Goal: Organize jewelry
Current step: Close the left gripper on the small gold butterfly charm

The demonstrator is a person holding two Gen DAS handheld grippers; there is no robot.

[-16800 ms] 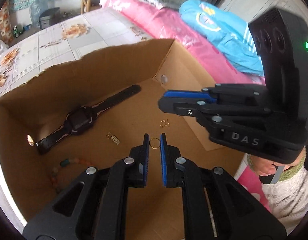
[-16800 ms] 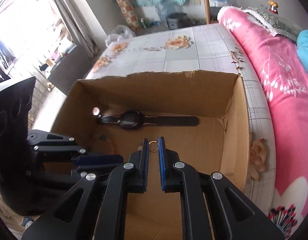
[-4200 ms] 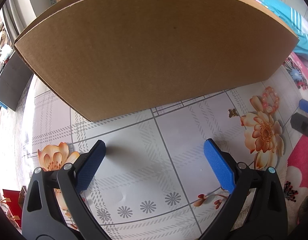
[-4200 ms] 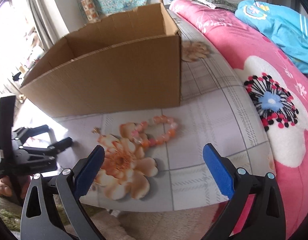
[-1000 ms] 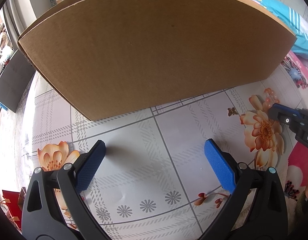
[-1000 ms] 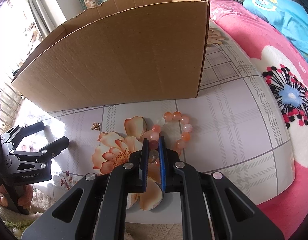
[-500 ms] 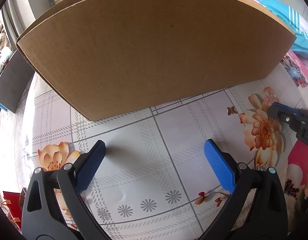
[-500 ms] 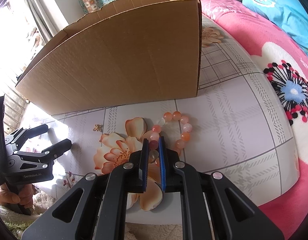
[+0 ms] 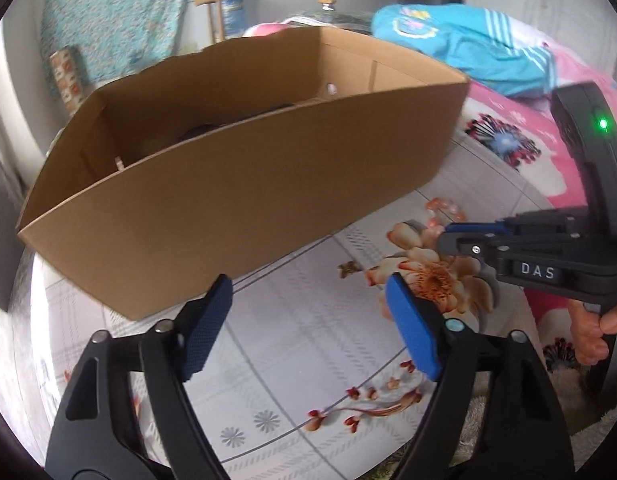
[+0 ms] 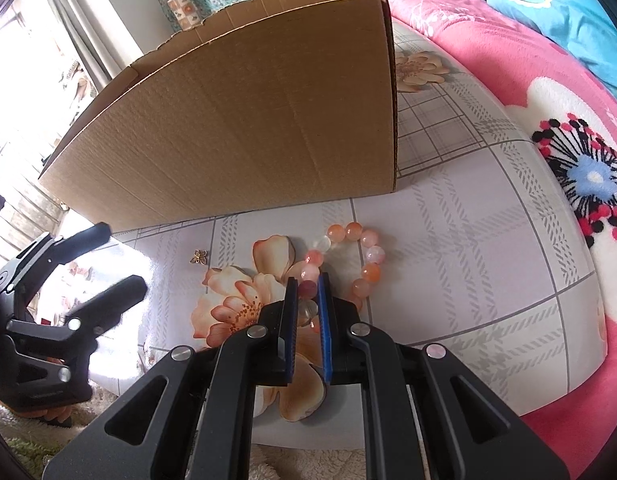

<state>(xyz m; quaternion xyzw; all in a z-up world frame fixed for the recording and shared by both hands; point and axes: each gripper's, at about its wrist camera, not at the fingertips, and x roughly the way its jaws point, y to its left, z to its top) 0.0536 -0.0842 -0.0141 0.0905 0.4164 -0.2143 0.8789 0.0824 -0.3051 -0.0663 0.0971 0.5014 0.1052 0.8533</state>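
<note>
While right claw (image 10: 307, 286) pinches bead bracelet (image 10: 350, 260), left view alone shows box (image 9: 244, 184) interior.

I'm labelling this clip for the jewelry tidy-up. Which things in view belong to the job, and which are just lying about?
Part of the job:
- bead bracelet, clamped in the right gripper
- small gold charm on the sheet
- cardboard box
- left gripper, closing on nothing

Just lying about:
- pink blanket
- blue garment
- floral sheet
</note>
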